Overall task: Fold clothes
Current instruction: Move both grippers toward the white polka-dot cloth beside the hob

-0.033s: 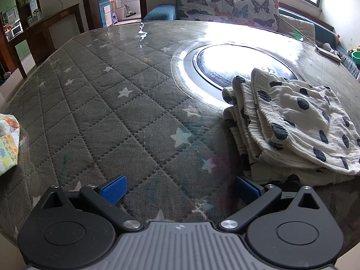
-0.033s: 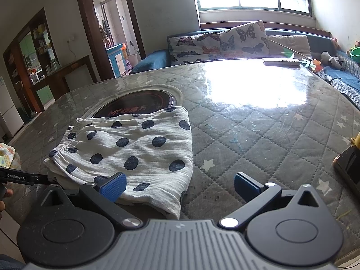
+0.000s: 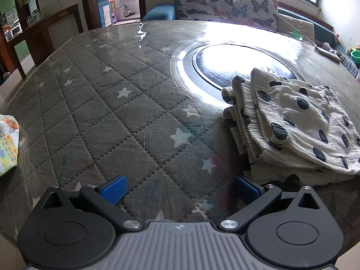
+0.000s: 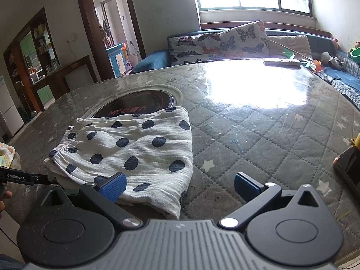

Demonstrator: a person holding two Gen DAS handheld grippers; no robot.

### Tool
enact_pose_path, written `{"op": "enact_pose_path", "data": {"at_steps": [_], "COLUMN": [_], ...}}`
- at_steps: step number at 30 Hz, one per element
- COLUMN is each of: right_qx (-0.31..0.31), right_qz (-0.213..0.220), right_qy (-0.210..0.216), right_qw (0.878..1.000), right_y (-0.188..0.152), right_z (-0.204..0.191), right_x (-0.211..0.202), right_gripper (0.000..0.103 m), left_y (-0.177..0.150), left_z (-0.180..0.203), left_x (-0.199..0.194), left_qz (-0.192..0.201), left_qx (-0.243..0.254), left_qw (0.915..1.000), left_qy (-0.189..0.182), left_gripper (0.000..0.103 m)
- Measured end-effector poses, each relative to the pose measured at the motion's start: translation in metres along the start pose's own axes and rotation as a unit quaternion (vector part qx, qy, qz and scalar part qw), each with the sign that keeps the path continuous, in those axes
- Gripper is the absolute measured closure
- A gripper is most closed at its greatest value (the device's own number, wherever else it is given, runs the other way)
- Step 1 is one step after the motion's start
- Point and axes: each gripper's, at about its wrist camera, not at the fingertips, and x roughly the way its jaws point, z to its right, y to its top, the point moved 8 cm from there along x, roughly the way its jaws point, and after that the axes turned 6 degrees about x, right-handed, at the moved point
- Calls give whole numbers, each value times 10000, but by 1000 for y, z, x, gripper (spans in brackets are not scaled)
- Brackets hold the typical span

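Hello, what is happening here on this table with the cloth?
A person holds two grippers over a quilted table and is folding clothes. A white garment with dark dots lies folded in a neat stack beside the round black plate set into the table. The left gripper and the right gripper both have their jaws open and hold nothing. The fold looks finished.
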Motion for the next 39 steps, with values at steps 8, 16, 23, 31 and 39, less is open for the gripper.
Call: {"op": "enact_pose_path", "data": {"at_steps": [8, 16, 23, 31, 39], "right_qx": [27, 183, 401, -135, -1508], "right_qz": [-75, -88, -171, -363, -713], "right_qy": [38, 118, 272, 933, 1896], "right_qw": [10000, 9997, 9987, 9949, 9676], "right_y": [7, 16, 25, 30, 22], "right_z": [6, 12, 21, -19, -113], "right_x": [8, 15, 21, 22, 26], "right_gripper": [0, 0, 5, 12, 12], "left_y": [15, 41, 62, 73, 71], "left_z": [-6, 9, 22, 24, 1], "left_x": [-4, -16, -13, -12, -12], "left_qz": [65, 292, 223, 226, 222], "left_qx": [-145, -89, -173, -172, -413], "left_qw": [9996, 9990, 9967, 9957, 9954], "left_qy": [-224, -334, -757, -884, -838], "left_gripper": [0, 0, 0, 0, 0]}}
